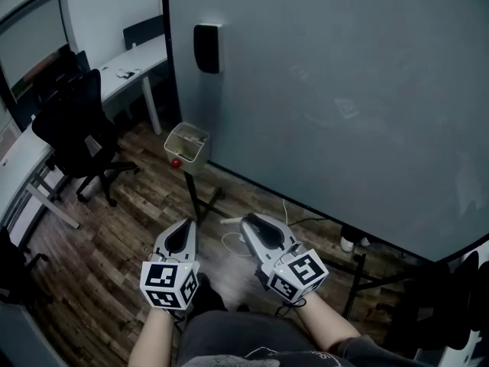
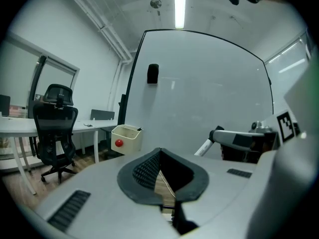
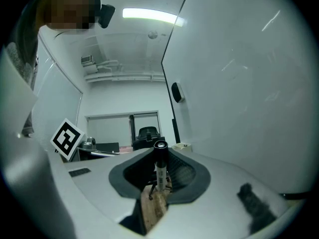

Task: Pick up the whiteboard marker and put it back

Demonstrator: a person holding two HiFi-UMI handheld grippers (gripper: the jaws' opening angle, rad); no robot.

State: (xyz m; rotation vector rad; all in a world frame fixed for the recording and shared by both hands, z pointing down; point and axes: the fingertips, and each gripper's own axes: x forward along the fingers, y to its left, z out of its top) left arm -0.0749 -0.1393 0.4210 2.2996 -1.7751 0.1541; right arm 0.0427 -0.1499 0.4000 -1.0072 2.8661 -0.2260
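The whiteboard marker [image 3: 160, 167], white-bodied with a black cap, stands upright between the pads of my right gripper [image 3: 160, 156], which is shut on it. In the head view the right gripper [image 1: 249, 222] sits low in front of the whiteboard [image 1: 344, 90], and the marker's white end [image 1: 228, 222] sticks out to its left. My left gripper [image 1: 186, 225] is beside it, pads meeting at the tip with nothing between them. From the left gripper view the right gripper [image 2: 217, 135] and the marker [image 2: 203, 148] show at the right.
A cream box [image 1: 187, 138] holding a red ball [image 1: 176, 163] hangs by the board's stand. A black holder [image 1: 206, 48] sits on the board's left edge. A black office chair [image 1: 72, 128] and white desks [image 1: 134, 67] stand to the left on the wood floor.
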